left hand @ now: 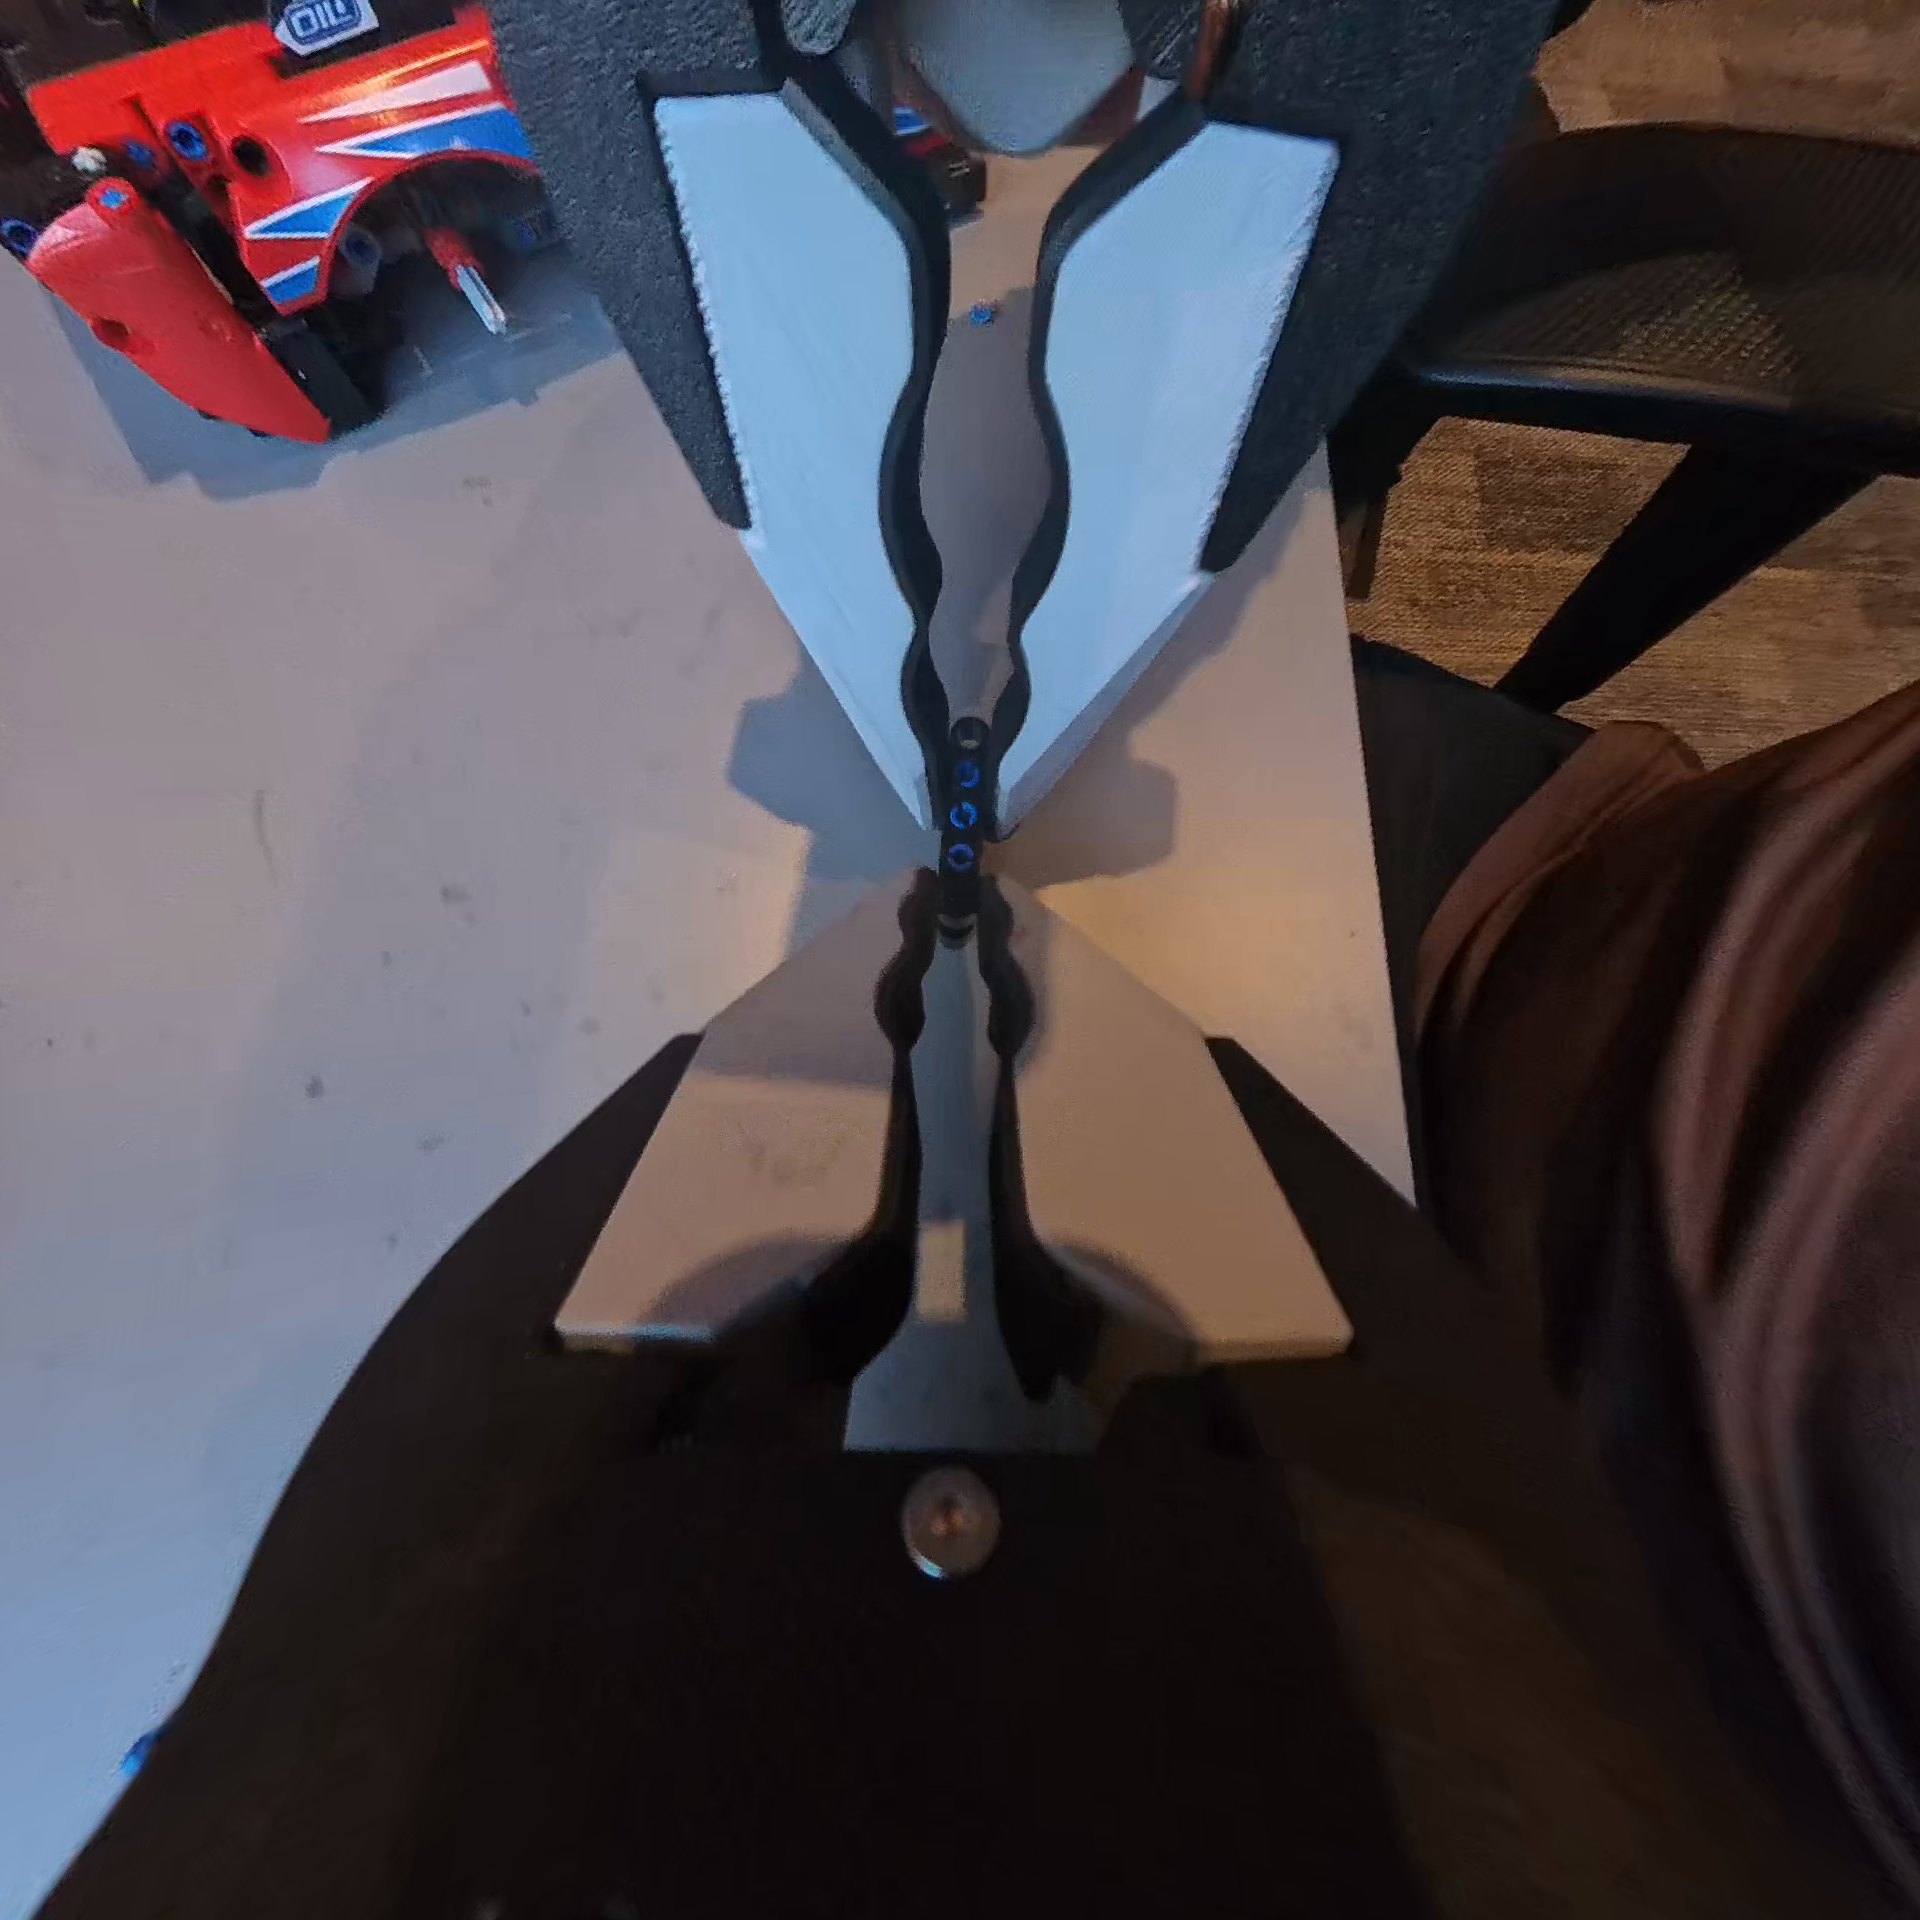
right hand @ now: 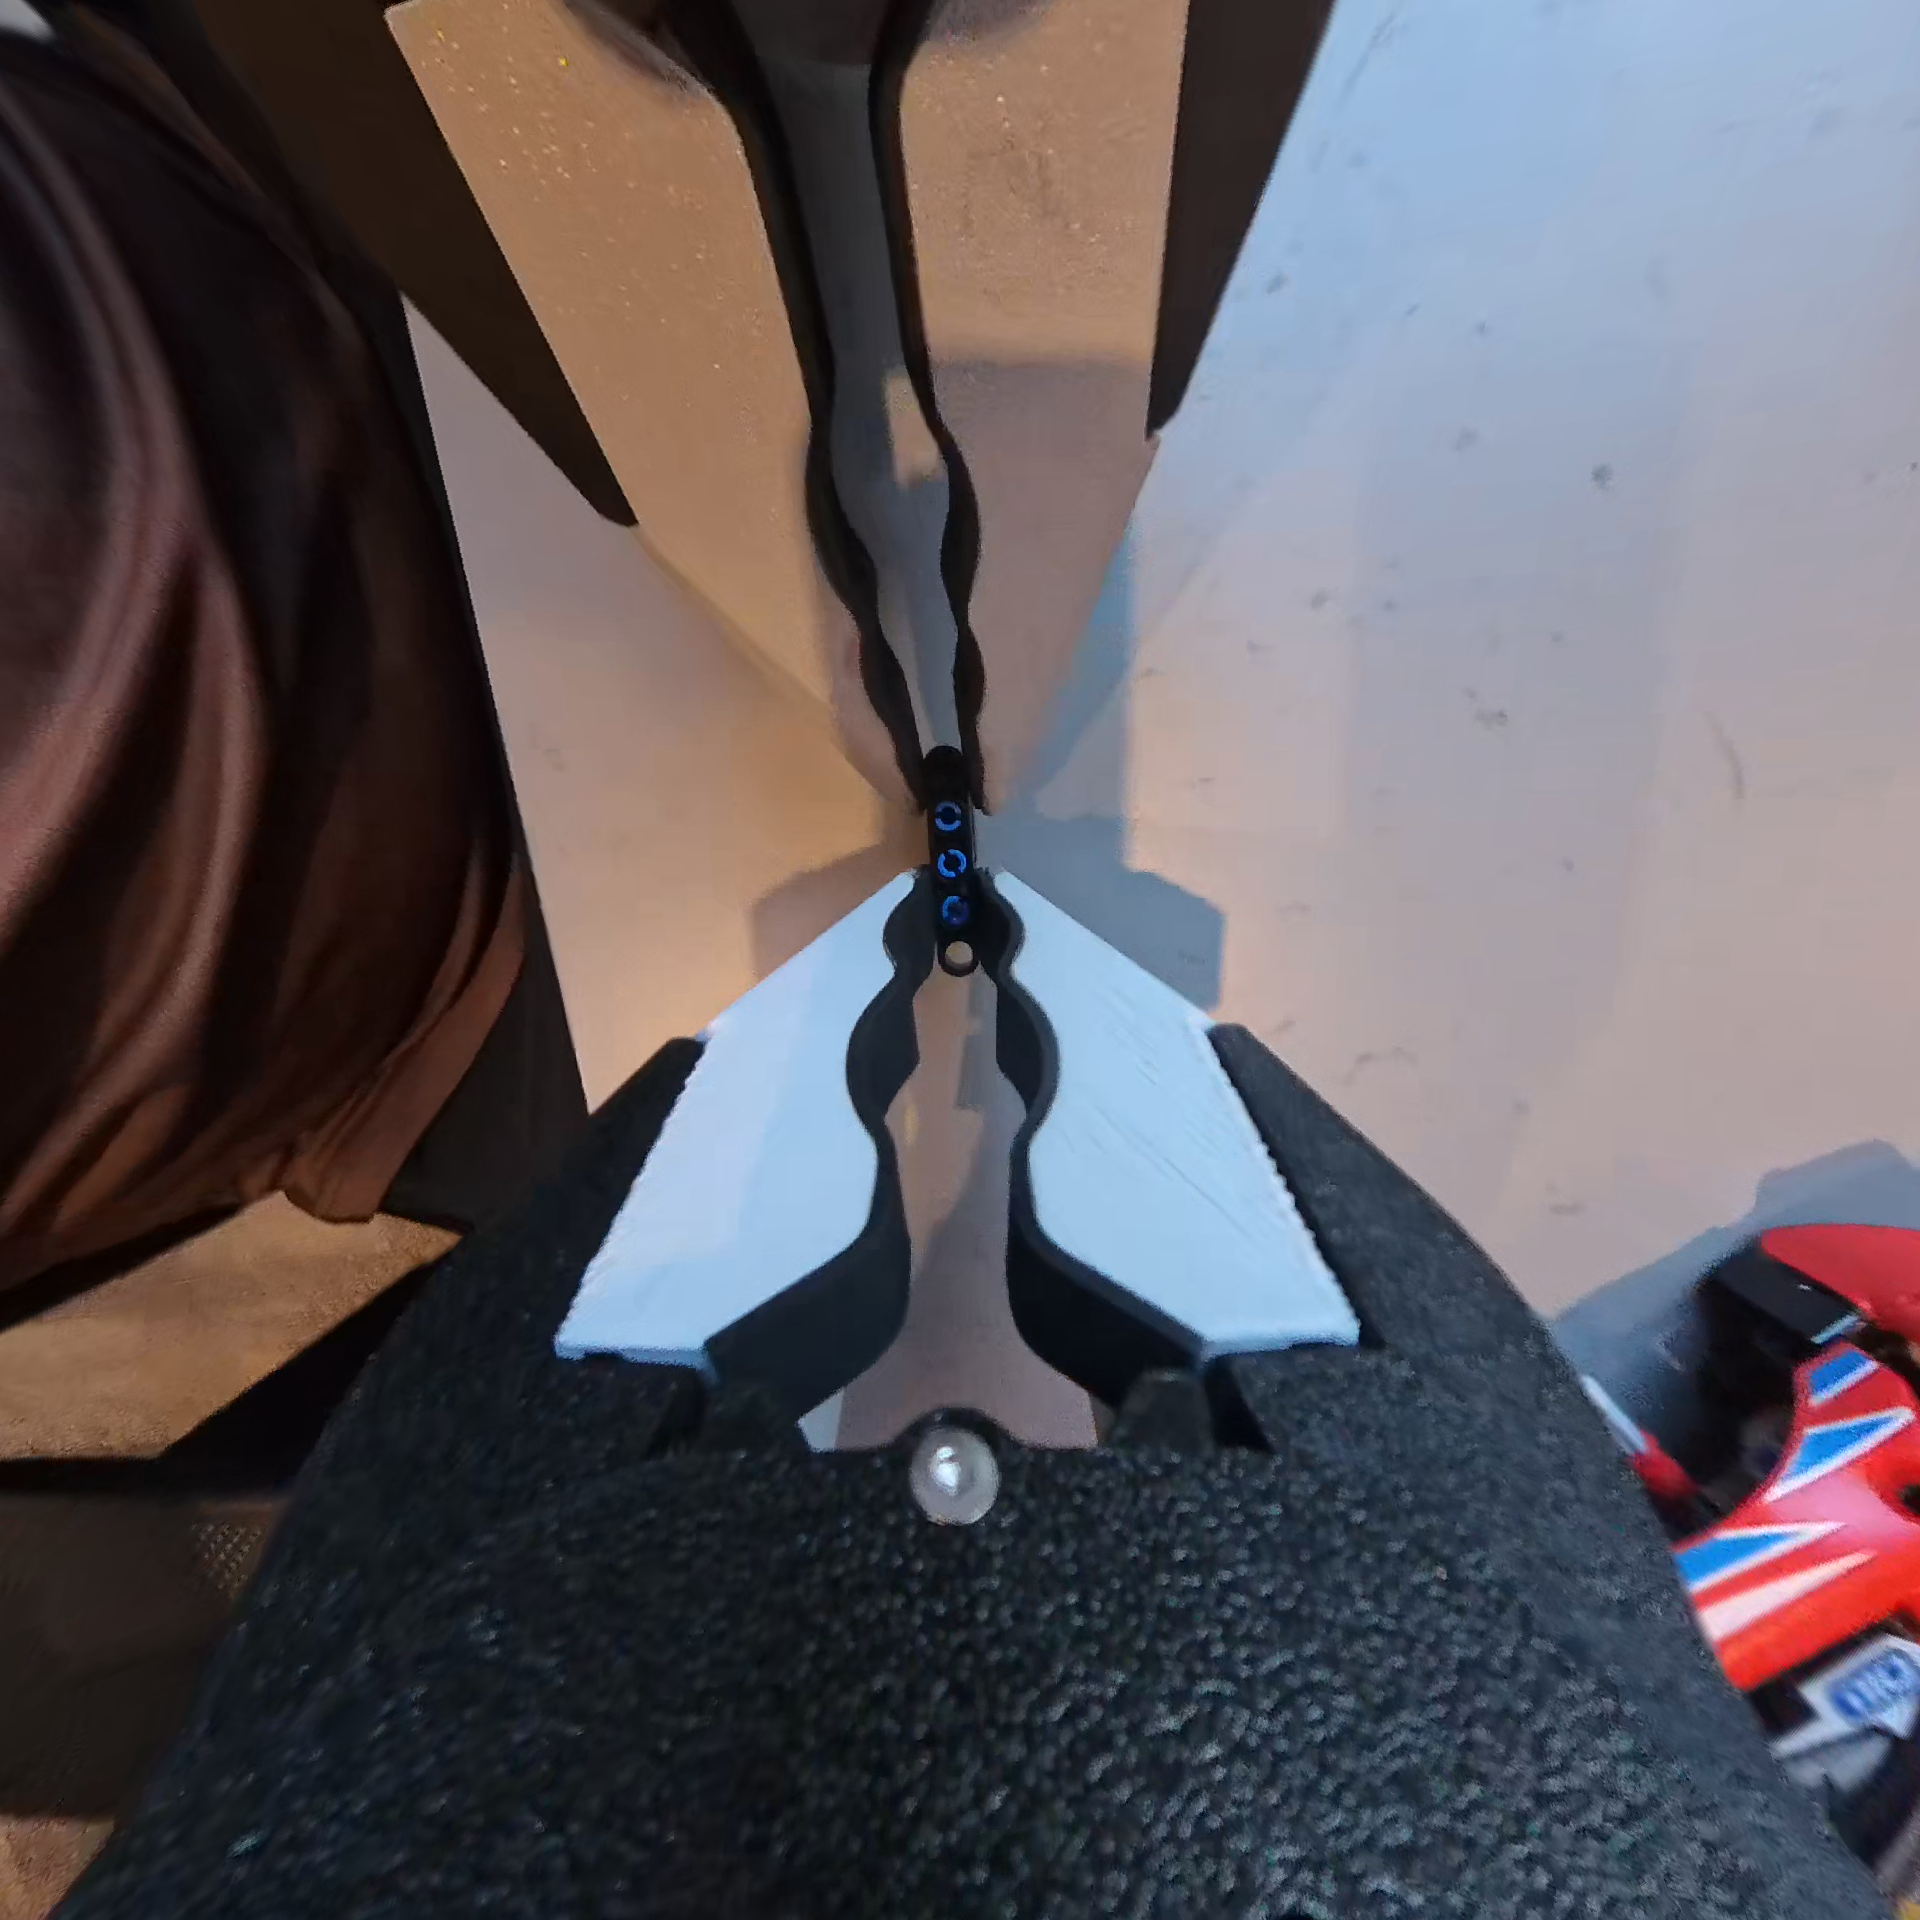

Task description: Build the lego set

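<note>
A short black Lego beam with three blue pins in its holes is held above the white table. My left gripper is shut on its near end. My right gripper comes in from the opposite side, tip to tip, and is shut on the other end. In the right wrist view my right gripper clamps the beam low down, and the left gripper clamps it from above. The red Lego car stands on the table at the back left.
The red car also shows in the right wrist view at the lower right. A loose blue pin lies on the table beyond the grippers. A black chair and a person in brown clothing are past the table's edge. Both grippers' tips are roughly 15 cm from the red Lego car.
</note>
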Demonstrator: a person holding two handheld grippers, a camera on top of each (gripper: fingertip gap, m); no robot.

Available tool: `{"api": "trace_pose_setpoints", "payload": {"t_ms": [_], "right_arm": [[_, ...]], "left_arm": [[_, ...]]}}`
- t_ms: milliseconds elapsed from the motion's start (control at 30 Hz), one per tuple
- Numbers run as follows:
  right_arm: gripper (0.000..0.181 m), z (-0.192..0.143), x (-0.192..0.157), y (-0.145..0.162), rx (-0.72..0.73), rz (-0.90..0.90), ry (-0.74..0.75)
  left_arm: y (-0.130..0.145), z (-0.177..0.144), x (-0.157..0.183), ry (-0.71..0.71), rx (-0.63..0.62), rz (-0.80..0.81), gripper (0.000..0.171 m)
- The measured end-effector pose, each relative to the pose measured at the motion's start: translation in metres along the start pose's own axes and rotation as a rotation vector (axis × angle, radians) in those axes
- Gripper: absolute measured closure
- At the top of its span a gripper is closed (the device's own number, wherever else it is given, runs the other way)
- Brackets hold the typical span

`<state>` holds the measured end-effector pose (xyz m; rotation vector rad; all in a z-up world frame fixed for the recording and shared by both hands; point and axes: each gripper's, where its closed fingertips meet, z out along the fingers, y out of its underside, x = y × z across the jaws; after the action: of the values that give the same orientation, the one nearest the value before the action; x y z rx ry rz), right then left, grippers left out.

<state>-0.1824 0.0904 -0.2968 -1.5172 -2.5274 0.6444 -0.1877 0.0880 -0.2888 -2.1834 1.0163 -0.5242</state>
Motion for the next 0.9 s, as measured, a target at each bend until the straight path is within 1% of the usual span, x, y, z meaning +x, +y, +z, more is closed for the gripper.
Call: {"api": "trace_pose_setpoints", "payload": {"t_ms": [100, 200, 233, 267, 300, 367, 433, 500, 567, 600, 633, 733, 800, 833, 900], "right_arm": [[0.173, 0.000, -0.001, -0.001, 0.074, 0.043, -0.025], [0.172, -0.001, 0.002, -0.002, 0.114, 0.015, 0.026], [0.166, -0.002, 0.004, -0.002, 0.131, 0.019, 0.043], [0.154, -0.005, 0.005, -0.004, 0.162, 0.038, 0.052], [0.147, -0.009, 0.007, -0.007, 0.207, 0.063, 0.057], [0.142, -0.019, 0.014, -0.013, 0.304, 0.100, 0.100], [0.140, -0.027, 0.018, -0.015, 0.372, 0.105, 0.148], [0.137, -0.027, 0.011, -0.017, 0.409, 0.083, 0.144], [0.136, -0.021, 0.008, -0.015, 0.383, 0.037, 0.162], [0.137, -0.017, 0.009, -0.013, 0.360, 0.014, 0.190], [0.137, -0.014, 0.010, -0.012, 0.341, 0.000, 0.207], [0.138, -0.005, 0.005, -0.013, 0.330, 0.014, 0.154], [0.139, 0.003, 0.003, -0.010, 0.313, 0.025, 0.136], [0.139, 0.006, 0.004, -0.007, 0.293, 0.027, 0.142], [0.142, 0.006, 0.004, -0.007, 0.306, 0.042, 0.138]], "left_arm": [[0.000, 0.000, 0.000, 0.014, -0.002, -0.002, 0.166], [0.000, 0.000, -0.001, 0.023, -0.010, -0.022, 0.166], [-0.001, 0.000, -0.002, 0.029, -0.003, -0.043, 0.166], [0.000, -0.002, -0.006, 0.024, 0.009, -0.075, 0.166], [0.000, -0.004, -0.010, 0.025, 0.027, -0.114, 0.166], [-0.002, -0.010, -0.014, 0.070, 0.087, -0.227, 0.166], [-0.005, -0.015, -0.014, 0.165, 0.137, -0.366, 0.167], [-0.006, -0.018, -0.011, 0.285, 0.162, -0.497, 0.166], [-0.009, -0.021, -0.008, 0.372, 0.188, -0.586, 0.166], [-0.007, -0.020, -0.009, 0.376, 0.185, -0.608, 0.166], [-0.003, -0.018, -0.010, 0.359, 0.162, -0.611, 0.166], [0.011, -0.010, -0.004, 0.340, 0.059, -0.588, 0.166], [0.015, -0.006, -0.001, 0.329, 0.016, -0.584, 0.163], [0.014, -0.005, -0.001, 0.324, 0.014, -0.584, 0.163], [0.012, -0.007, -0.006, 0.293, 0.024, -0.578, 0.156]]}}
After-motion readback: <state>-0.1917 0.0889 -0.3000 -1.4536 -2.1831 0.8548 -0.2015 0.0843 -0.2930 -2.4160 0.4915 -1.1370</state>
